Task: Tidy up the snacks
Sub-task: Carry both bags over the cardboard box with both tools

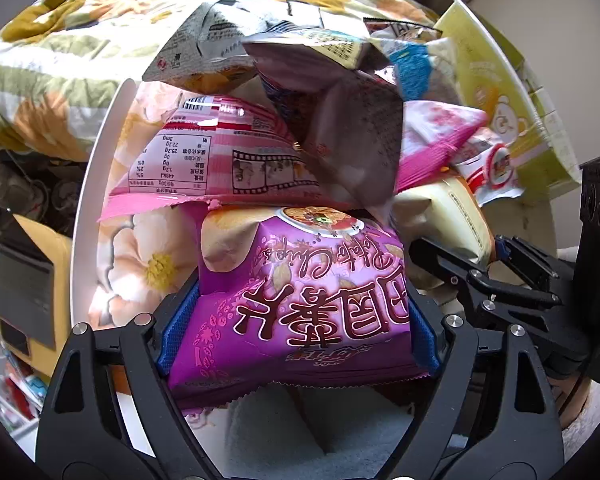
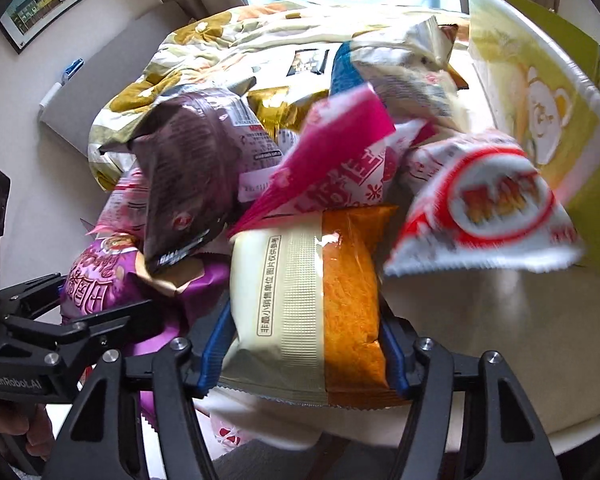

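A heap of snack bags lies on a round white table (image 1: 85, 184). My left gripper (image 1: 300, 316) is shut on a purple potato chip bag (image 1: 300, 280), its blue pads (image 1: 178, 328) pressing both sides. My right gripper (image 2: 306, 348) is shut on a cream and orange packet (image 2: 300, 280), held the same way by its blue pads (image 2: 214, 356). The two grippers stand side by side: the right gripper (image 1: 476, 250) shows in the left wrist view, and the left gripper (image 2: 82, 298) in the right wrist view. Behind them lie a pink bag (image 1: 204, 152), a brown bag (image 1: 348, 128) and a blurred red and white packet (image 2: 488, 204).
An open yellow-green box with a bear print (image 2: 540, 100) stands at the right edge of the table. A magenta packet (image 2: 332, 160) and silver bags lie deeper in the pile. A flowered quilt (image 1: 60, 40) on a bed lies beyond. Cluttered storage (image 1: 24, 288) shows below the table's left edge.
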Demonstrator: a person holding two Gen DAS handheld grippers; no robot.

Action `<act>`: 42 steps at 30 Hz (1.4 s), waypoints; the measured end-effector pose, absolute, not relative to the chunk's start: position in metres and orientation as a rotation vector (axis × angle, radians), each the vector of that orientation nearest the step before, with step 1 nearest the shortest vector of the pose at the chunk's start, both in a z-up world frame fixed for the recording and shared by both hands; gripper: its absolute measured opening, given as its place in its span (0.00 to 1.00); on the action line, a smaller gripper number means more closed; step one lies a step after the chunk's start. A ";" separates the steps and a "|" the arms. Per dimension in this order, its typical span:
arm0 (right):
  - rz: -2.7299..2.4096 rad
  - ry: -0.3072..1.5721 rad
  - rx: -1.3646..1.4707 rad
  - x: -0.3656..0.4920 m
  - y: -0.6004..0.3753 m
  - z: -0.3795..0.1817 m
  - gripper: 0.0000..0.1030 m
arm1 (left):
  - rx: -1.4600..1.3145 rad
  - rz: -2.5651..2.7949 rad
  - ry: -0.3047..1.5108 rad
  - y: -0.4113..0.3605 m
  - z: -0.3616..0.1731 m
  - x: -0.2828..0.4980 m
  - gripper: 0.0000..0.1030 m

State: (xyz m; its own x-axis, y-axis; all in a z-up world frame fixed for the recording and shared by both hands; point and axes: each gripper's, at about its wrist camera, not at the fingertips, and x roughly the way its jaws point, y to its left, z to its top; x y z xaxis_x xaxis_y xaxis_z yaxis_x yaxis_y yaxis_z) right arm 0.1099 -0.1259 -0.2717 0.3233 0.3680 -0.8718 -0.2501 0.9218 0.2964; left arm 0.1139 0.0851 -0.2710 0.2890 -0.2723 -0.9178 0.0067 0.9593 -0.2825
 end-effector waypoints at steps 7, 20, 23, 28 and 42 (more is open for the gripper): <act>0.406 1.142 0.118 0.088 -0.142 -0.243 0.58 | -0.257 -0.220 1.233 0.082 -0.241 0.088 0.82; 0.310 1.027 0.147 0.073 -0.151 -0.170 0.58 | -0.216 -0.358 1.115 0.069 -0.172 0.085 0.82; 0.278 0.995 0.166 0.073 -0.153 -0.162 0.58 | -0.198 -0.371 1.090 0.059 -0.161 0.091 0.82; 0.240 0.956 0.186 0.085 -0.173 -0.145 0.58 | -0.176 -0.382 1.050 0.038 -0.143 0.108 0.82; 0.200 0.875 0.187 0.176 -0.317 -0.116 0.58 | -0.153 -0.343 0.904 -0.107 -0.102 0.226 0.82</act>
State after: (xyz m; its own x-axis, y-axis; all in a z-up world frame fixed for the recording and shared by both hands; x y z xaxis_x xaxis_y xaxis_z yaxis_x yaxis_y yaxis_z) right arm 0.1756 -0.3172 -0.1158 0.6242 0.2499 -0.7402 -0.0970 0.9649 0.2439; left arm 0.2264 -0.1072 -0.1016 0.5691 -0.3543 -0.7420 0.2269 0.9351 -0.2724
